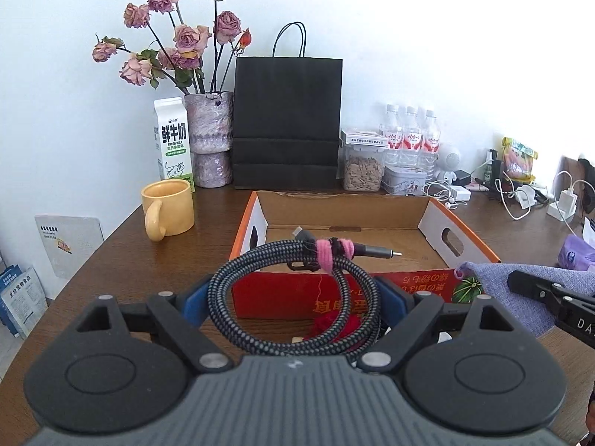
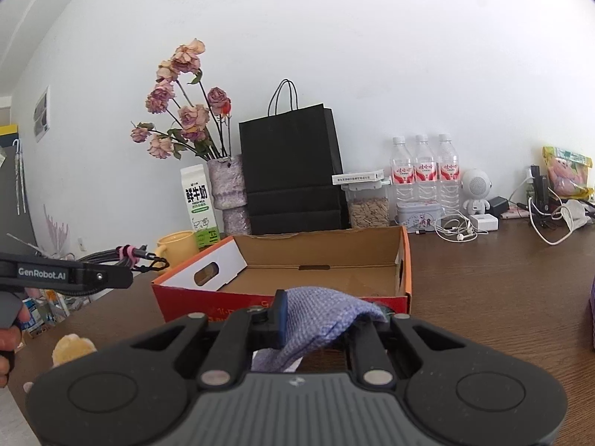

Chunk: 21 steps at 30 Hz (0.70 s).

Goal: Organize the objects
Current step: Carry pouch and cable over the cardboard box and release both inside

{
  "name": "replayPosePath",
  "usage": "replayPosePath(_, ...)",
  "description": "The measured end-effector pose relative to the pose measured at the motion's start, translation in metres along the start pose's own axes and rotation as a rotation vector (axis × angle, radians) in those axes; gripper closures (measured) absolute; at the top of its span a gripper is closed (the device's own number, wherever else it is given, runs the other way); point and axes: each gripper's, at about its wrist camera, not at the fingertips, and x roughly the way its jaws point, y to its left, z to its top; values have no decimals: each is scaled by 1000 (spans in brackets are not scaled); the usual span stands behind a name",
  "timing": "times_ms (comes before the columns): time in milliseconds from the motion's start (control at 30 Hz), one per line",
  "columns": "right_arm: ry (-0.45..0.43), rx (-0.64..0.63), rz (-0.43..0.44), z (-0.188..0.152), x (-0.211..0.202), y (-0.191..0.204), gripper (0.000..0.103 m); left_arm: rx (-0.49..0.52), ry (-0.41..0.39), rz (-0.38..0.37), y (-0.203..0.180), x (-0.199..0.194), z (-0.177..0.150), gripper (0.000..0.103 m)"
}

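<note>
Two grippers are in my hands, each loaded. My left gripper (image 1: 293, 297) has its jaws set wide, clamped on a coiled braided cable (image 1: 293, 293); the blue pads press the coil's outer sides, and the bundle is tied with a pink strap (image 1: 325, 254), its plug ends sticking out toward 1 o'clock over the box. My right gripper (image 2: 329, 319) is closed nearly all the way on a lavender cloth pouch (image 2: 319, 316), which drapes over the fingers and hangs at 6 o'clock beneath them. Both loads are held off the worktop (image 2: 483, 297), just short of the near red wall of an open cardboard box (image 1: 260, 219) that sits at 12 o'clock from either camera; its floor shows bare cardboard. In the left wrist view the pouch and the right gripper's finger appear at 3 o'clock; in the right wrist view the cable and left gripper sit at 9 o'clock. Beyond the box stand a yellow mug (image 1: 169, 208) at 10 o'clock, a milk carton (image 1: 173, 139), a vase of dried roses (image 1: 210, 137), a black paper bag (image 1: 288, 122) and three water bottles (image 1: 411, 137) at 1 o'clock.
</note>
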Motion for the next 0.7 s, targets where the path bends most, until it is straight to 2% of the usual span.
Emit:
replayPosePath(233,-18,-33,19,7,-4,17,101,-36,-24,-13,10,-5,-5,14)
replayPosePath(700,-93,-43,47,32,11,35,102,-50,-56,-38,5,19,6,14)
